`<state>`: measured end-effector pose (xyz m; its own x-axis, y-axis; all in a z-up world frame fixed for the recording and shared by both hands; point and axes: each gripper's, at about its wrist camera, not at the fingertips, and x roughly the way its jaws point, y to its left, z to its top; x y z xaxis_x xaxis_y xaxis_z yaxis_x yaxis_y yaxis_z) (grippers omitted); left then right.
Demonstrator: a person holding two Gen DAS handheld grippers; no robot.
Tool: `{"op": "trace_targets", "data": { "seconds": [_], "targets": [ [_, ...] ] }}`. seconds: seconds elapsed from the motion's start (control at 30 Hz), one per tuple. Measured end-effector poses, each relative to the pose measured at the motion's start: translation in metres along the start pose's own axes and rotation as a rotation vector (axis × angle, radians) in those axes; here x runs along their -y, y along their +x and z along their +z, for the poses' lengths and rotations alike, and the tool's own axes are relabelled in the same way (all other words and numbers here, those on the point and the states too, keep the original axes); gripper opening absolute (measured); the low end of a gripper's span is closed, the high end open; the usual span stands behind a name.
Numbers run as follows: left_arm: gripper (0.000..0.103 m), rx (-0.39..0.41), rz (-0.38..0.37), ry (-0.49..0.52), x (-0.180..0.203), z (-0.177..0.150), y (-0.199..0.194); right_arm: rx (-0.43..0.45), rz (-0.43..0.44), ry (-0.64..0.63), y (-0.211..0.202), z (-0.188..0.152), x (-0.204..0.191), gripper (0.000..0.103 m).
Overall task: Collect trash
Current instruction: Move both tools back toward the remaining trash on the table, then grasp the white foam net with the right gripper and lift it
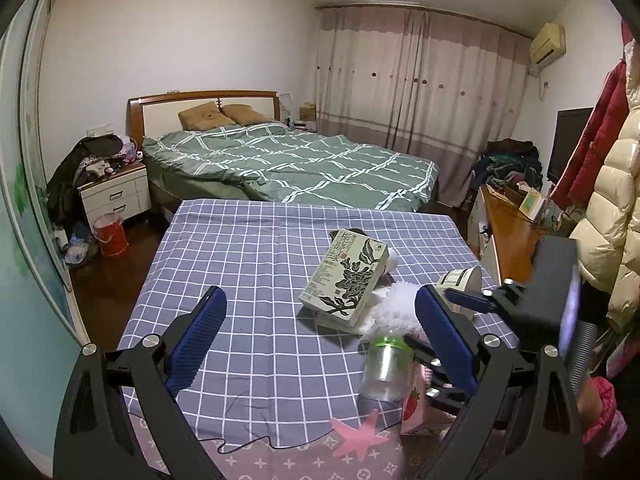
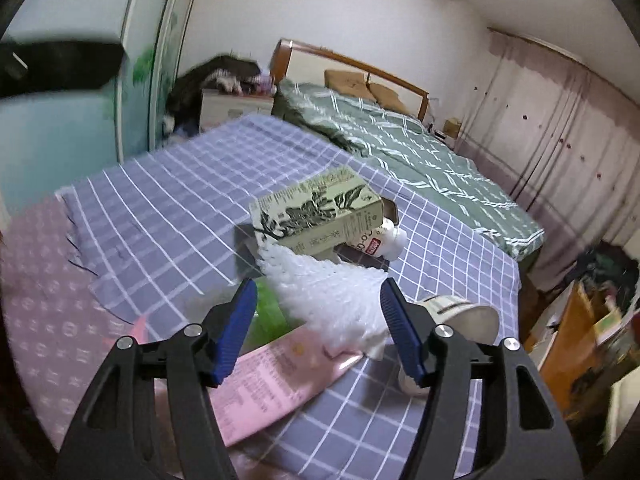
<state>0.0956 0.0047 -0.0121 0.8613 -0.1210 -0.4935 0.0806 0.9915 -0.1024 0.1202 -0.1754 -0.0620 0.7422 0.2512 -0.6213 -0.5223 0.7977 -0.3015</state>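
Observation:
On the blue checked tablecloth (image 1: 240,248) lies a pile of trash. It holds a green tea box (image 1: 344,276), a white foam net (image 1: 394,306), a clear bottle with a green cap (image 1: 386,368), a pink strawberry carton (image 1: 416,408) and a tipped paper cup (image 1: 460,280). My left gripper (image 1: 320,336) is open and empty, just left of the pile. My right gripper (image 2: 318,320) hovers open over the foam net (image 2: 332,300), which lies between its jaws above the pink carton (image 2: 272,380). A small white bottle (image 2: 380,244) pokes out from under the tea box (image 2: 320,212).
A bed with a green quilt (image 1: 304,168) stands beyond the table. A red bucket (image 1: 110,234) sits on the floor by the nightstand (image 1: 116,196). A wooden desk (image 1: 516,236) and hanging coats (image 1: 612,200) crowd the right side. A pink sleeve (image 1: 600,412) shows at lower right.

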Motion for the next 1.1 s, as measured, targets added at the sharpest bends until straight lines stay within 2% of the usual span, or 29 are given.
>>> {"op": "trace_targets", "data": {
  "seconds": [0.07,0.1,0.13,0.17,0.23,0.37,0.6,0.77,0.87,1.0,1.1],
  "targets": [
    [0.094,0.001,0.0,0.003,0.001,0.001,0.0,-0.012,0.002,-0.012,0.007,0.0,0.0,0.059],
    [0.094,0.002,0.0,0.003,0.001,0.001,0.0,-0.014,0.008,-0.007,0.009,0.001,0.001,0.044],
    [0.094,0.002,-0.001,0.001,0.001,0.002,0.001,-0.018,0.017,0.001,0.009,0.001,0.002,0.024],
    [0.094,0.001,-0.002,0.0,0.0,0.002,0.002,-0.021,0.029,0.015,0.01,0.003,0.005,0.019],
    [0.094,-0.005,-0.003,-0.001,0.001,0.002,0.004,-0.003,0.037,0.043,0.009,0.006,0.012,0.015],
    [0.094,-0.01,-0.006,0.005,0.003,0.0,0.004,0.048,0.087,0.114,-0.006,0.014,0.025,0.013],
    [0.094,-0.009,-0.006,0.009,0.003,0.0,0.003,0.158,0.27,0.338,-0.044,0.021,0.07,0.012],
    [0.094,-0.018,-0.009,0.014,0.007,-0.003,0.004,0.236,0.324,0.433,-0.077,0.02,0.097,0.012],
    [0.094,-0.024,-0.017,0.02,0.009,-0.003,0.007,0.273,0.314,0.473,-0.097,0.014,0.114,0.012],
    [0.094,-0.029,-0.02,0.031,0.014,-0.004,0.009,0.312,0.249,0.524,-0.12,0.001,0.138,0.012],
    [0.094,-0.034,-0.025,0.036,0.017,-0.005,0.011,0.329,0.143,0.566,-0.137,-0.017,0.158,0.012]
  ]
}}
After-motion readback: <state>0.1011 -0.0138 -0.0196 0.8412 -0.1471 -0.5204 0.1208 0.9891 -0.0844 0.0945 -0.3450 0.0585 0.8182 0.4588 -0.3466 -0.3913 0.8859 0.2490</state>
